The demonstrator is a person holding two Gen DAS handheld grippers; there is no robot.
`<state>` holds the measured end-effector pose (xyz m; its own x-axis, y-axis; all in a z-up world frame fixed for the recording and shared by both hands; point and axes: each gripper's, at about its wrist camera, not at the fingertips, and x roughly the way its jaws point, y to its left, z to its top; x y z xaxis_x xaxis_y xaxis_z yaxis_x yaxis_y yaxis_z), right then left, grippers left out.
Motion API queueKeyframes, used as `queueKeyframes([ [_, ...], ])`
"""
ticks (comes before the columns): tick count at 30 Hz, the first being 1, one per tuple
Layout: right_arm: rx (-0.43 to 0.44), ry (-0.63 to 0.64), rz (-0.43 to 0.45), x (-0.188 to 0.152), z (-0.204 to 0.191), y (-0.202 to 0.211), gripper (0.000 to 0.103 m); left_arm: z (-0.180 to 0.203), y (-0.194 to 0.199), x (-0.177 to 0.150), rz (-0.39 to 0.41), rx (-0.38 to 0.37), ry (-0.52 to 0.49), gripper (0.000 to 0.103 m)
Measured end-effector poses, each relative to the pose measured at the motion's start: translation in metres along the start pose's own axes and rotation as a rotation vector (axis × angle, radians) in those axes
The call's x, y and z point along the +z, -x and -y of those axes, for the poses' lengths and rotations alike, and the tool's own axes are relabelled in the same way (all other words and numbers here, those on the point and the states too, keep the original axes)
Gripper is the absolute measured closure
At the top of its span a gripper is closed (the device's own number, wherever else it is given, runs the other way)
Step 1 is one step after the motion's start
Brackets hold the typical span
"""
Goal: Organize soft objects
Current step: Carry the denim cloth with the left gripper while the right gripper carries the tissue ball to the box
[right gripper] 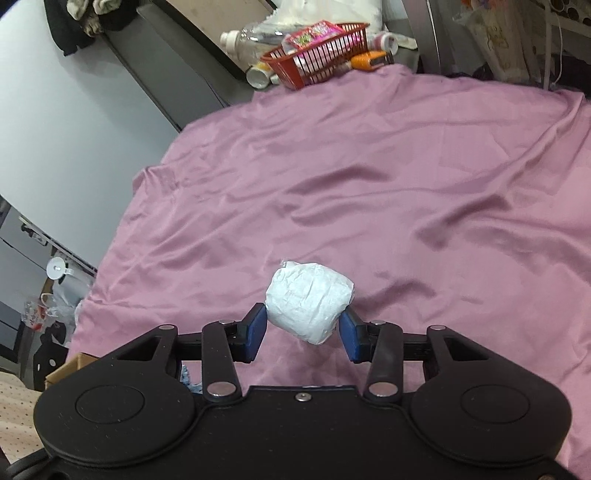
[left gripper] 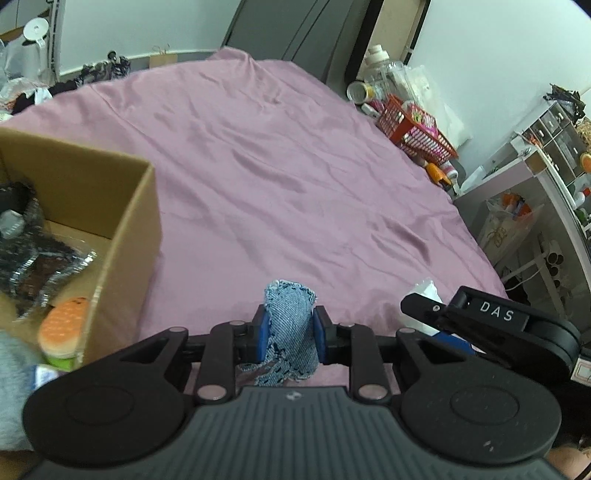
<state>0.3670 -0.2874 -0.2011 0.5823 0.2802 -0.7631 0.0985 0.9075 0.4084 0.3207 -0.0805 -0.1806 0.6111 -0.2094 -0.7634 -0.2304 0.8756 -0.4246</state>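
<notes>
Two wrist-camera views look out over a bed covered with a wrinkled mauve sheet.

In the left wrist view, the left gripper pinches a rolled piece of frayed blue denim cloth between its blue pads. The roll stands upright between the fingers, its loose threads hanging toward the gripper body, just above the sheet. To the left sits an open cardboard box. Inside it lie a crinkled silvery plastic pack and an orange and green plush toy; a pale grey fuzzy thing shows at the lower left edge. At the right, part of the right gripper enters the view, its black arm printed with the white letters "DAS".

In the right wrist view, the right gripper closes on a white wrapped bundle, rounded and crinkled, held between its blue pads above the sheet.

At the far side of the bed a red plastic basket holds a bright pink snack packet whose print is too blurred to read. Bottles and jars crowd around the basket.
</notes>
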Motion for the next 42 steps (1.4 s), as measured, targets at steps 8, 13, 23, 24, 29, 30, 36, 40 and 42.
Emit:
queueKeyframes([
  [8,0.06,0.018,0.04,0.002,-0.006,0.025,0.061,0.004,0.035,0.003,0.066,0.017,-0.023,0.079],
  [13,0.087,0.059,0.089,0.001,-0.014,0.047,0.061,0.004,0.054,0.003,0.098,0.027,-0.035,0.079],
  [23,0.129,0.101,0.136,-0.007,-0.029,0.073,0.061,-0.003,0.088,0.002,0.157,0.041,-0.031,0.079],
  [24,0.135,0.105,0.139,-0.008,-0.03,0.075,0.061,-0.005,0.091,0.002,0.161,0.043,-0.03,0.079],
  [29,0.156,0.146,0.156,-0.014,-0.041,0.086,0.061,-0.013,0.107,0.003,0.184,0.053,-0.022,0.079],
  [30,0.16,0.151,0.157,-0.016,-0.043,0.088,0.061,-0.014,0.111,0.004,0.19,0.055,-0.021,0.079],
  [36,0.195,0.191,0.166,-0.024,-0.06,0.098,0.061,-0.024,0.134,0.01,0.236,0.067,-0.02,0.079],
  [40,0.221,0.241,0.164,-0.035,-0.078,0.101,0.061,-0.032,0.145,0.015,0.258,0.072,-0.011,0.079],
  [42,0.236,0.269,0.165,-0.042,-0.088,0.103,0.061,-0.037,0.149,0.017,0.265,0.074,-0.003,0.079],
])
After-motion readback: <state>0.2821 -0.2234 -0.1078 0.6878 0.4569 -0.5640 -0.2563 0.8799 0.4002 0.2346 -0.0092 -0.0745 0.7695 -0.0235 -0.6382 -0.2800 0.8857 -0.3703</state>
